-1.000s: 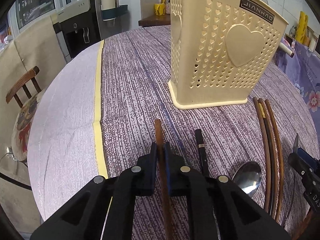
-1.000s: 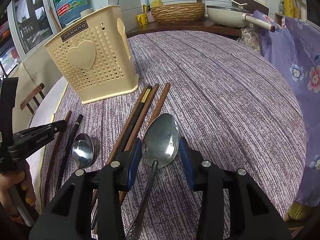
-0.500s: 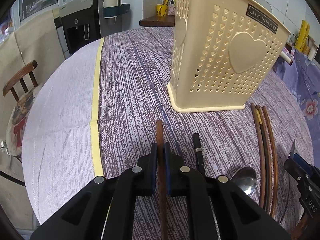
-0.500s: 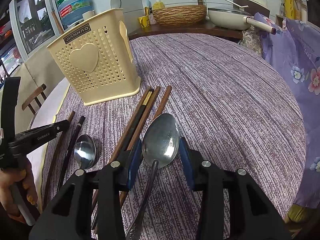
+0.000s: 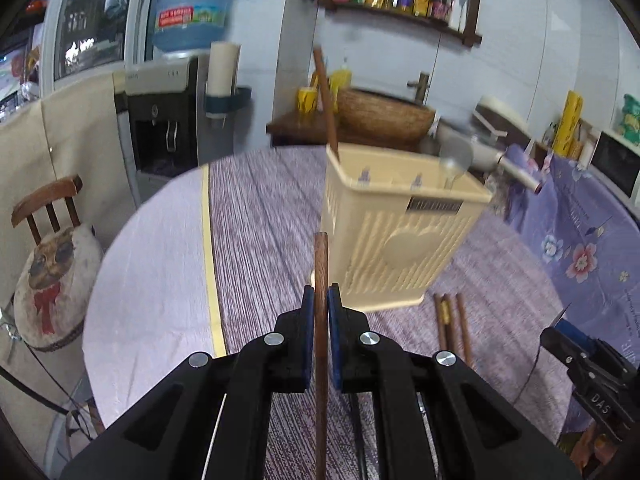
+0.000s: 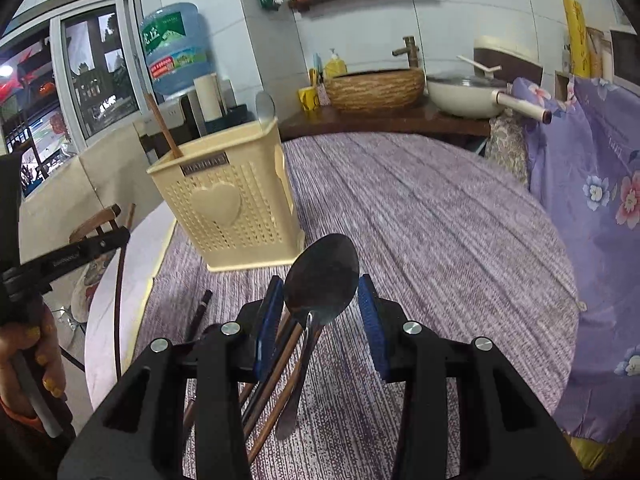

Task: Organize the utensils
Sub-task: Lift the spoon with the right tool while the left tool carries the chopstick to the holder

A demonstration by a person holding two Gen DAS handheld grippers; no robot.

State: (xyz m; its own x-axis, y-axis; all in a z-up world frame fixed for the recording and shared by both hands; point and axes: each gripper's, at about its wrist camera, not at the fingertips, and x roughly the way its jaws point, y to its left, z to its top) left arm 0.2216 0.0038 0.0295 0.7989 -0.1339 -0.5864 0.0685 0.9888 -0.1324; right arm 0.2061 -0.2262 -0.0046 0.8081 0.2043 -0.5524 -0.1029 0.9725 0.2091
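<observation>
Table (image 6: 440,216): round, covered by a purple streaked cloth, with a pale cloth and a yellow strip along its left side in the left wrist view.
Utensil basket (image 6: 228,208): cream plastic, perforated, a raised heart on its front; it stands upright on the table, beyond both grippers. A brown chopstick (image 6: 162,126) leans out of its left compartment and a spoon bowl (image 6: 265,108) rises above its right corner.
Left gripper (image 5: 321,312): black body with blue pads; its jaws are clamped on a brown wooden chopstick (image 5: 321,264), which runs straight between the pads and sticks out past the fingertips toward the basket. In the right wrist view a person's hand (image 6: 30,356) grips its handle at the left edge.
Right gripper (image 6: 320,312): its jaws stand partly apart with a metal spoon (image 6: 322,276) between them. The spoon's bowl faces up beyond the fingertips and its handle runs back under the gripper. The bowl's left edge lies at the left pad; whether the right pad presses on it cannot be told.
Loose chopsticks (image 5: 450,320): several brown ones lie together on the cloth, just in front of the basket's right corner.
Dark chopstick (image 6: 200,312): lies on the cloth left of the right gripper.
</observation>
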